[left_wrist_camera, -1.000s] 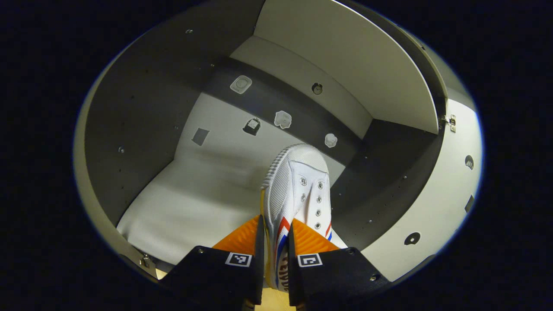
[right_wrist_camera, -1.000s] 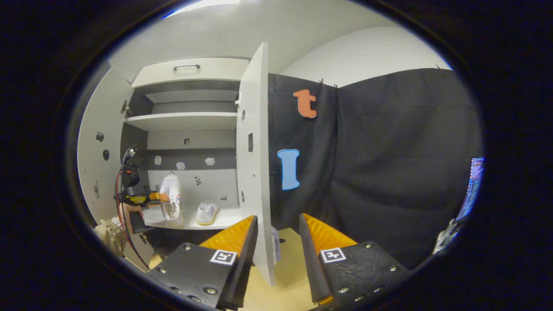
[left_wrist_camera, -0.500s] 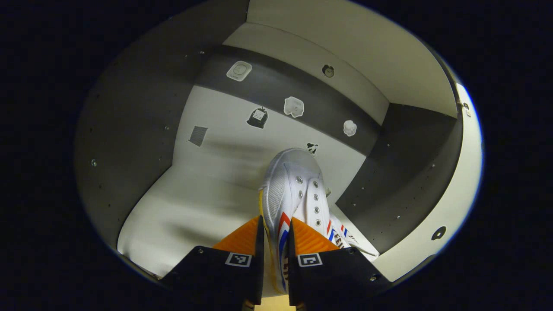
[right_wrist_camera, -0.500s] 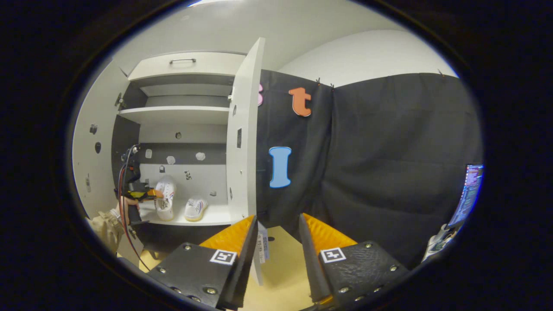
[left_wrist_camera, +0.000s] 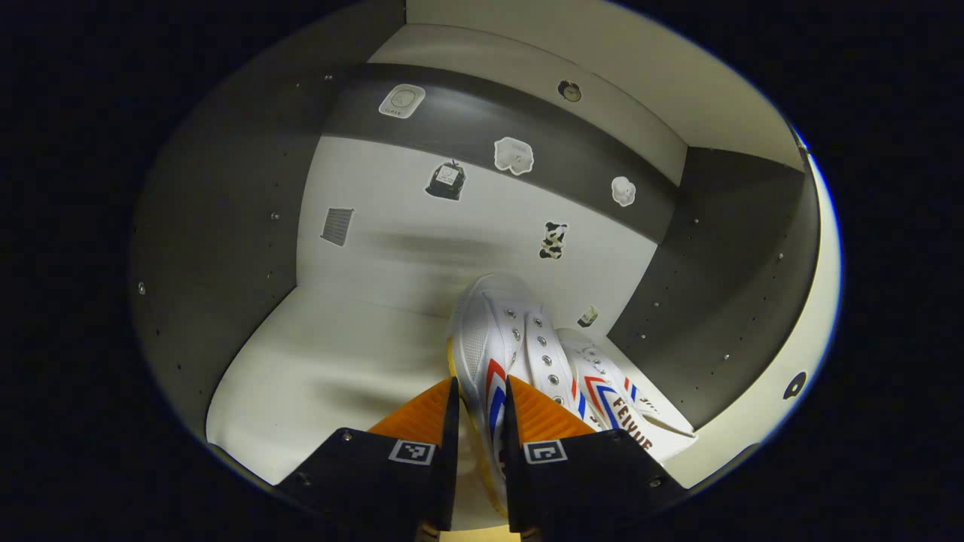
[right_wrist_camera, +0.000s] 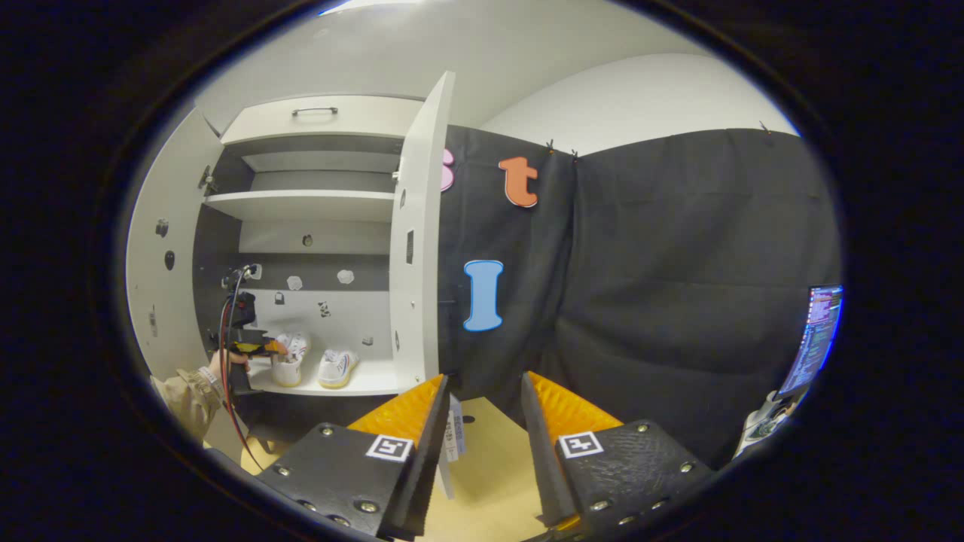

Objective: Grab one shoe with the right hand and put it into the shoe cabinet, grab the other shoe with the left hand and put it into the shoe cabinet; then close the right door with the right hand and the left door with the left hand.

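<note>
A white sneaker (left_wrist_camera: 493,350) with red and blue stripes is pinched at its heel collar by my left gripper (left_wrist_camera: 480,390), toe pointing at the cabinet's back wall, low over the bottom shelf (left_wrist_camera: 331,369). The second sneaker (left_wrist_camera: 625,403) lies on that shelf just to its right, close to the held one. In the right gripper view, a hand (right_wrist_camera: 218,365) holds the left gripper (right_wrist_camera: 248,348) inside the cabinet, with the held sneaker (right_wrist_camera: 288,360) beside the resting sneaker (right_wrist_camera: 337,366). My right gripper (right_wrist_camera: 483,380) stands open and empty, outside the cabinet near the right door (right_wrist_camera: 418,226).
Both cabinet doors stand open; the left door (right_wrist_camera: 154,248) is swung out at the left. An upper shelf (right_wrist_camera: 301,203) and a drawer with a handle (right_wrist_camera: 316,113) sit above. Stickers dot the back wall (left_wrist_camera: 452,181). A screen (right_wrist_camera: 821,331) glows at far right above the pale wooden floor (right_wrist_camera: 489,482).
My left gripper has gone deeper and lower into the cabinet with the sneaker, bringing it down beside the resting sneaker. The right gripper has shifted only slightly and stays open.
</note>
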`<state>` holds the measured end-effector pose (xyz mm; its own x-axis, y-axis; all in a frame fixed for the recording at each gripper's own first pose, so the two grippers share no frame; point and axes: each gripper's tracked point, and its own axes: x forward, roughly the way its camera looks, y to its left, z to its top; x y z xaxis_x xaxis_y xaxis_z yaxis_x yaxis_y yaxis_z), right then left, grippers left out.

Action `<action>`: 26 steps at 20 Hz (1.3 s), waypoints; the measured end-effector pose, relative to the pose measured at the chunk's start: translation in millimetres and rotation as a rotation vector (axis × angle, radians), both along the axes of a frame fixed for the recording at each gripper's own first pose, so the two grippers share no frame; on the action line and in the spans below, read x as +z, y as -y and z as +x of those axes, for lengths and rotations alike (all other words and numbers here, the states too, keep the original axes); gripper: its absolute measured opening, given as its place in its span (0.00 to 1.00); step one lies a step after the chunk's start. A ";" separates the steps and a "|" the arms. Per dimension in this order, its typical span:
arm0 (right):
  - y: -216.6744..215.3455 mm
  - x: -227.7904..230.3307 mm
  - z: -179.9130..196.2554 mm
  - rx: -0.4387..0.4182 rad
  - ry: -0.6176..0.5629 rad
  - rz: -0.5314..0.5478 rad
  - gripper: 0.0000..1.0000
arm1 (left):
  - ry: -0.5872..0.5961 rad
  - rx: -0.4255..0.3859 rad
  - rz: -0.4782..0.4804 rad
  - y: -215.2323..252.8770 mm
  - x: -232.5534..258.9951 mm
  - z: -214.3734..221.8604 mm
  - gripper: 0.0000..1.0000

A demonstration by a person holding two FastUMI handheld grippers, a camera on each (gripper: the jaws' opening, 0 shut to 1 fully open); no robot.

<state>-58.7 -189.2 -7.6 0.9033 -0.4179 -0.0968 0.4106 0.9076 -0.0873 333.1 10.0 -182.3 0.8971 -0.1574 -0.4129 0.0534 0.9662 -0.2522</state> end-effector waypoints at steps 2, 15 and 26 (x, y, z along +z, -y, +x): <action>4.1 1.2 -5.3 -0.016 0.003 0.004 0.56 | -0.042 0.014 0.038 -4.1 -10.8 -1.9 0.29; 9.0 -4.5 -21.2 -0.009 0.020 0.032 0.56 | 0.191 0.015 0.165 -7.3 95.3 -50.9 0.78; 29.6 6.4 33.7 0.263 0.027 0.083 0.55 | 0.328 0.063 0.251 8.7 201.3 -203.7 0.90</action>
